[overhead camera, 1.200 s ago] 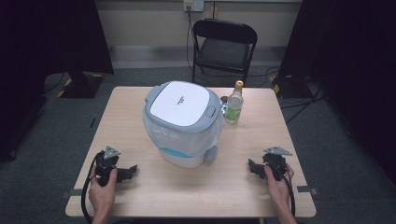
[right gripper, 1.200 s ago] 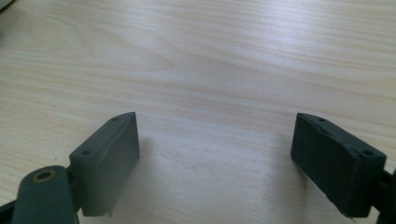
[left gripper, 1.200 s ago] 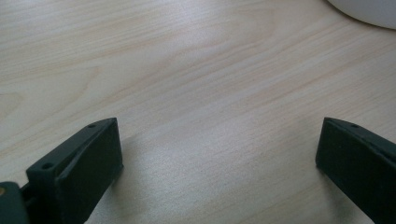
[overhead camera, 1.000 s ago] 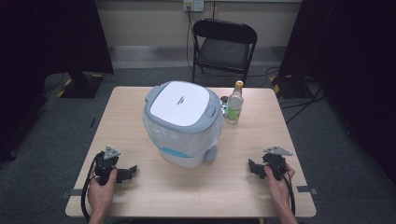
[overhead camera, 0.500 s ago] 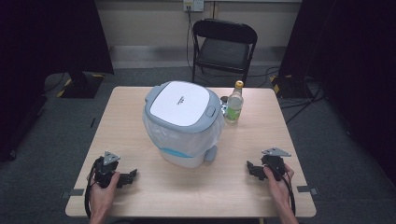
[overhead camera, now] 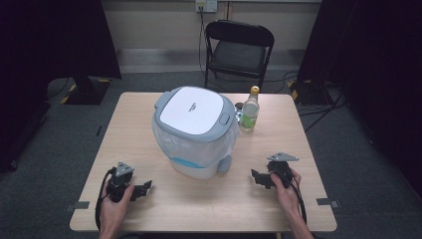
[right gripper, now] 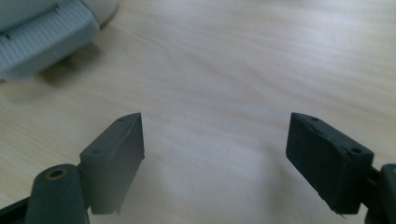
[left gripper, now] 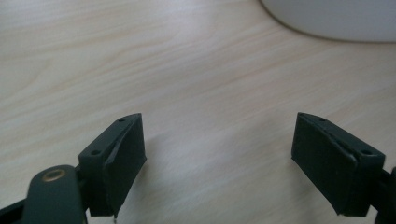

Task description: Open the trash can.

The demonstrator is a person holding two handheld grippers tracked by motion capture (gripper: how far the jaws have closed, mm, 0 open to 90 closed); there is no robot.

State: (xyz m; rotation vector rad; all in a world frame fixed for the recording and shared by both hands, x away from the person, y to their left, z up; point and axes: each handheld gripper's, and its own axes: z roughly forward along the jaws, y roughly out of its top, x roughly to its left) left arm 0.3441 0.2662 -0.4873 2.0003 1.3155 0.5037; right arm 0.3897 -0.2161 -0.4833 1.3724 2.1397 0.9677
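You're looking at a light wood-grain tabletop (overhead camera: 149,124) standing on grey carpet floor (overhead camera: 54,144). Behind it sits a black folding chair (overhead camera: 239,50), pushed near the far edge. The back wall (overhead camera: 149,25) is pale, with a wall socket (overhead camera: 206,5) above the chair and a cable dropping from it. Dark curtains (overhead camera: 50,35) hang on both sides. Cables (overhead camera: 318,107) trail across the floor at the right, and tape marks (overhead camera: 328,201) sit by the near corners.
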